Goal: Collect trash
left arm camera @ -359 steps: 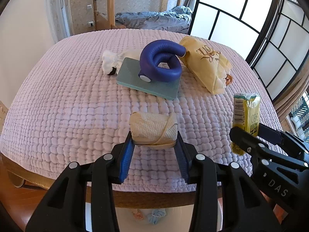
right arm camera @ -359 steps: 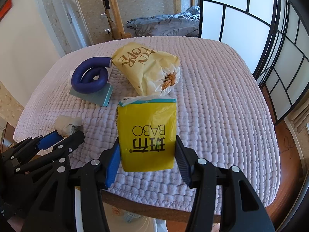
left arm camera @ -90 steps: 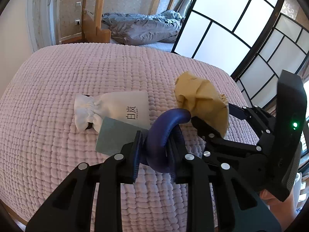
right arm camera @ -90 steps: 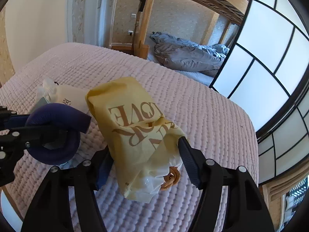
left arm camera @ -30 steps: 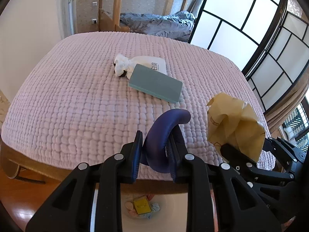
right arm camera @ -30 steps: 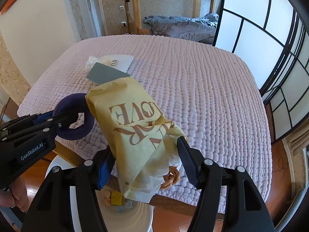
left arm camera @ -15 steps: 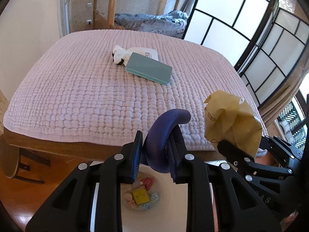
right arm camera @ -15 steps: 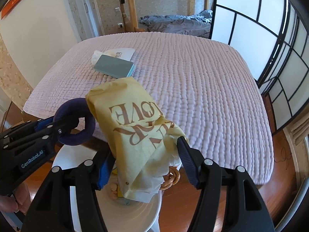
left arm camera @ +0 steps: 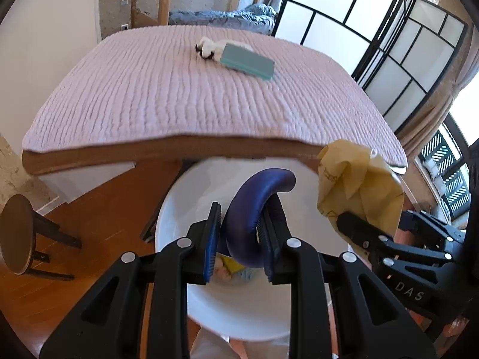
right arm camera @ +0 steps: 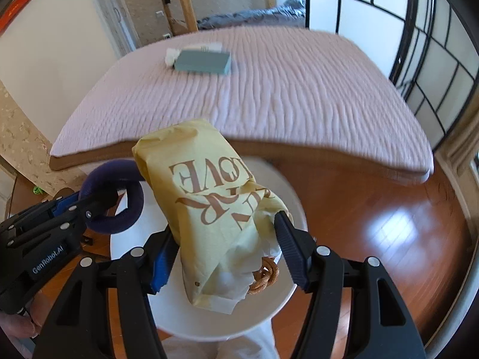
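My left gripper is shut on a curled dark blue foam tube and holds it over the open white trash bin. The tube also shows in the right wrist view. My right gripper is shut on a crumpled yellow paper bag with brown lettering, held above the same bin. The bag shows at the right of the left wrist view. Earlier trash lies at the bin's bottom.
The bed with a pink quilt lies just beyond the bin. A teal box and a white drawstring pouch lie on its far side. A dark round stool stands on the wood floor at left. Screens stand at right.
Both grippers have pulled back off the bed and tipped down, so the tube and the bag now hang over the white bin. Both grips are unchanged.
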`<state>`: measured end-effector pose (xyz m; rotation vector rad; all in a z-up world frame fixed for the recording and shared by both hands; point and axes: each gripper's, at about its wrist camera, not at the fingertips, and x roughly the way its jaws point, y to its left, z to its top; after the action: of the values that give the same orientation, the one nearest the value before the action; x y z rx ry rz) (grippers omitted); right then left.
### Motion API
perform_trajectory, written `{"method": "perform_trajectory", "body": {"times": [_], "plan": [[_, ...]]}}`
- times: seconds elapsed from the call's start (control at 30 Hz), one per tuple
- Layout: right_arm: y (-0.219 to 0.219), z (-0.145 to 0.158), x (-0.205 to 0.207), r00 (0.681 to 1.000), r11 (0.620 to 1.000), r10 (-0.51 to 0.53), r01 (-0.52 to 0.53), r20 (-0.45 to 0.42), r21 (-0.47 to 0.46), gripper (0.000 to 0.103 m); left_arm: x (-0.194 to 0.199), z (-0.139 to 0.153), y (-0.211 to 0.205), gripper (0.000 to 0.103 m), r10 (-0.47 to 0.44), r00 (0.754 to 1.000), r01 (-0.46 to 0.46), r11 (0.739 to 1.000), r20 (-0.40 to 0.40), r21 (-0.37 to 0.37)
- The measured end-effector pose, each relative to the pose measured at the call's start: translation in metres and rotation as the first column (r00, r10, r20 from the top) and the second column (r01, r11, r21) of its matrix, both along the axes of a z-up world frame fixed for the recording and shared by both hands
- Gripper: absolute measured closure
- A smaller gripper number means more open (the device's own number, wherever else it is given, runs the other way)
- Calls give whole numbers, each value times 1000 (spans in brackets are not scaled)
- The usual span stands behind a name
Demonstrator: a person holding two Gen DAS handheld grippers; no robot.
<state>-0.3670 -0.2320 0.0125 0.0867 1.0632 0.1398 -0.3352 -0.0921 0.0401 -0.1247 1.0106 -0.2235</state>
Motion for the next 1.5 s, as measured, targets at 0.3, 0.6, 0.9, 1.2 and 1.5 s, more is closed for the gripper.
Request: {"method": "perform_trajectory", "body": {"times": [0.3, 0.6, 0.9, 1.2, 1.5], "plan": [[-1, -23, -19, 998, 999, -23, 25, -61, 35, 42, -24, -19, -3, 76, 27, 999, -26, 999, -46, 24], [-12, -35, -24, 997, 1000, -17, 19, -78, 25, 41, -27, -38, -14, 76, 54, 995, -50, 997, -78, 57], [-19, -51, -25, 994, 999, -24, 29, -104, 38, 42, -30, -56, -18, 76, 85, 990, -78, 995, -110, 70], [-23, -64, -16, 992, 999, -12, 17, -130, 40, 42, -26, -65, -21, 76, 99, 986, -88, 993, -135, 84], [-21, -74, -5, 990, 1000, 4, 0, -144, 29, 42, -19, -77, -22, 76, 100, 982, -84, 991, -162, 100]]}}
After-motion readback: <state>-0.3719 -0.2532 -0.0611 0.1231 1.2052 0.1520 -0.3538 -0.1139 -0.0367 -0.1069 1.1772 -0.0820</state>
